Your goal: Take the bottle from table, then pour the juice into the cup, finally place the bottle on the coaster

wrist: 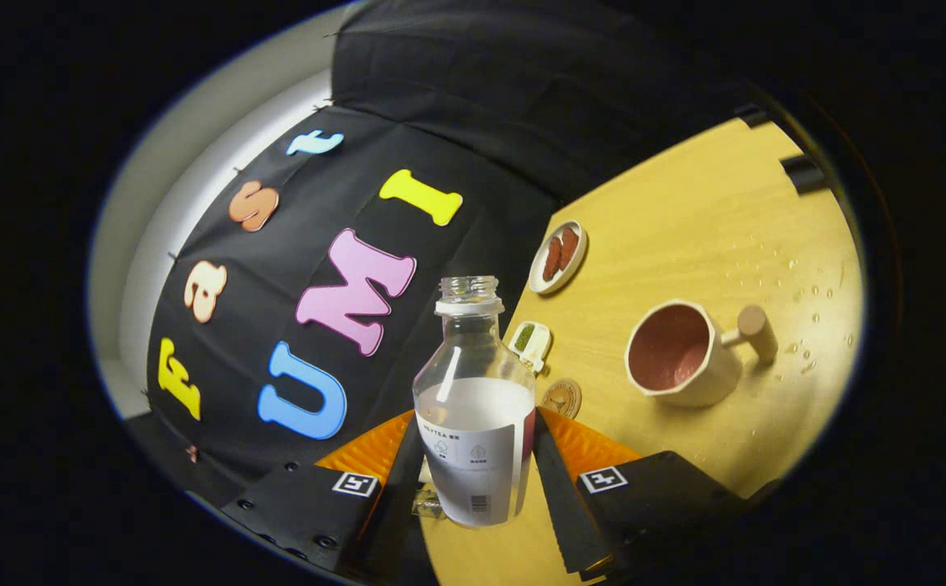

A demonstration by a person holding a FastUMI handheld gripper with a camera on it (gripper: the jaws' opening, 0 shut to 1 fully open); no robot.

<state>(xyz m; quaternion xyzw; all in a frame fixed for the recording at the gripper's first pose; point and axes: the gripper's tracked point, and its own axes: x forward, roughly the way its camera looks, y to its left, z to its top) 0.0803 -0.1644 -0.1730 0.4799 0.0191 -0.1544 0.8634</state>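
A clear, uncapped bottle (475, 407) holding white juice sits between my two fingers, and my gripper (477, 456) is shut on its labelled lower body. The bottle is lifted off the wooden table (685, 228) and the whole scene looks tilted. A pale cup (682, 353) with a pink inside and a round wooden handle stands on the table to the right of the bottle, apart from it. A small round brown coaster (562, 397) lies on the table just beyond my right finger, partly hidden by the bottle.
A small white dish (558, 255) with reddish-brown pieces rests on the table beyond the bottle. A small white box with a green top (530, 342) stands near the coaster. Water droplets (799, 325) dot the table past the cup.
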